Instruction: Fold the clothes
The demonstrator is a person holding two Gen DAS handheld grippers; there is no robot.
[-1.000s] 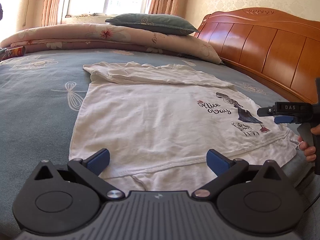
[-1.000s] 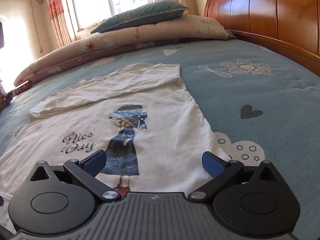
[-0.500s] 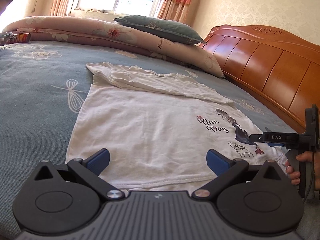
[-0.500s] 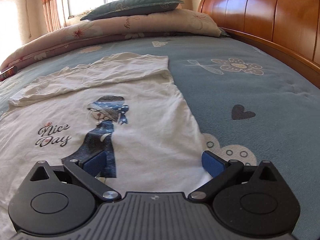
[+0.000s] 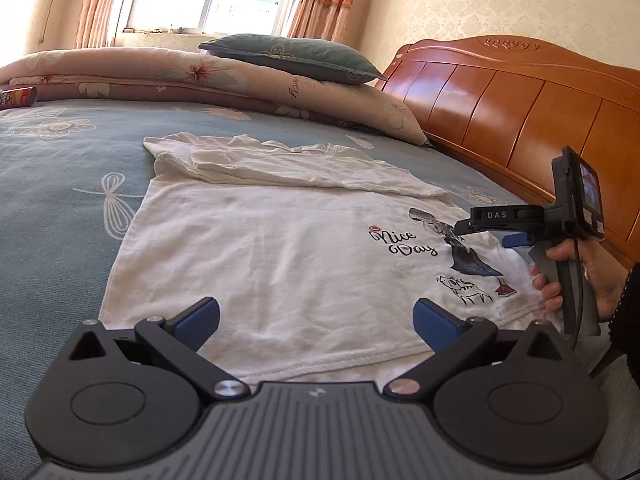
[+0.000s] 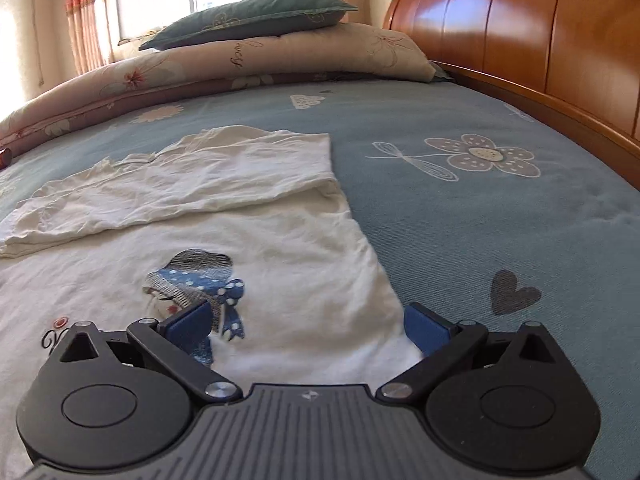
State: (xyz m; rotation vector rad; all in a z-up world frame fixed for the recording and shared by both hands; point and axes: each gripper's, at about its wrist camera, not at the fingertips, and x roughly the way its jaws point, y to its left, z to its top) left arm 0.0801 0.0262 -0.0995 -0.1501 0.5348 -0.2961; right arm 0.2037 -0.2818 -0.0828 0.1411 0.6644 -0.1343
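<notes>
A white T-shirt [image 5: 280,248] with a "Nice Day" girl print lies flat on the blue bedspread, its far edge folded back over itself. My left gripper [image 5: 316,322] hovers open over the shirt's near hem, nothing between its blue pads. In the left wrist view the right gripper [image 5: 516,236] is held by a hand [image 5: 588,276] at the shirt's right corner. From its own camera the right gripper [image 6: 308,326] is open low over the printed girl [image 6: 196,280], its right pad at the shirt's edge.
The bedspread [image 6: 460,208] stretches free to the right of the shirt. A rolled quilt [image 5: 200,80] and a green pillow [image 5: 292,56] lie along the far side. A wooden headboard [image 5: 520,112] bounds the right. A red can [image 5: 18,98] lies at the far left.
The right gripper has moved forward and down over the shirt, so the print now sits between its pads. The left gripper has drawn back slightly toward the near hem.
</notes>
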